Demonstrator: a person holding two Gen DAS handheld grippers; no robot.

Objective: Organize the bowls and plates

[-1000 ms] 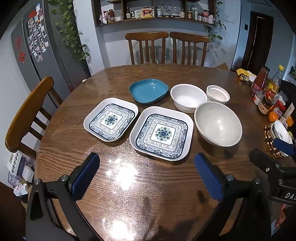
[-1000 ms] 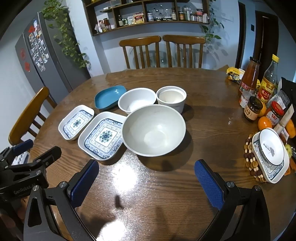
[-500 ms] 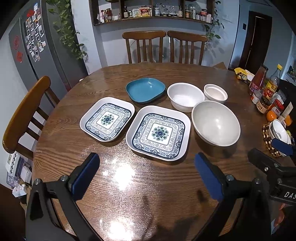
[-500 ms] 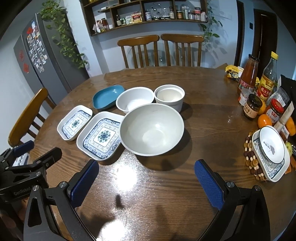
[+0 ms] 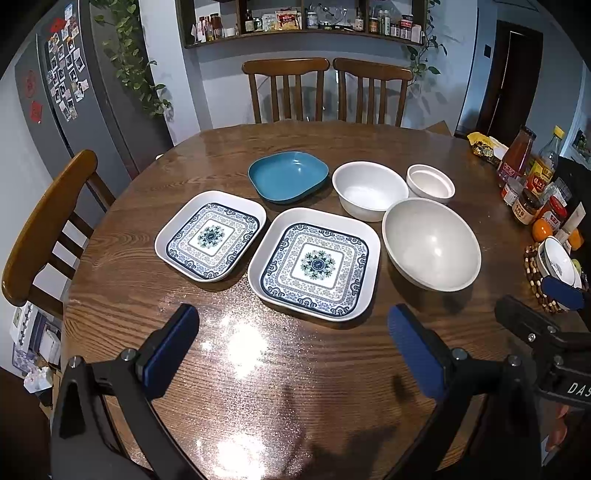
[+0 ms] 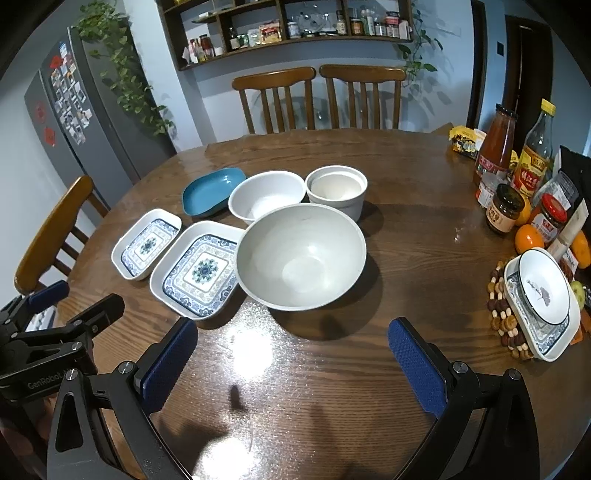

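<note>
Chairs (image 5: 327, 88) ring round wooden table (image 5: 280, 373).

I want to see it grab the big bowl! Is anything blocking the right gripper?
Nothing visible: only bare wooden table lies between the open right gripper and the large grey round bowl.

You are working in a home dining area joined to a kitchen. A round wooden table (image 5: 258, 387) is sitting among wooden dining chairs (image 5: 288, 88), and a grey fridge (image 5: 74, 103) covered in photo magnets is standing beyond the table's left edge. A wall shelf (image 6: 295, 33) is holding jars and spice bottles, a trailing plant (image 6: 122, 74) is hanging beside it, and sauce bottles (image 6: 495, 147) and oranges (image 6: 529, 238) are crowding the table's right edge.
</note>
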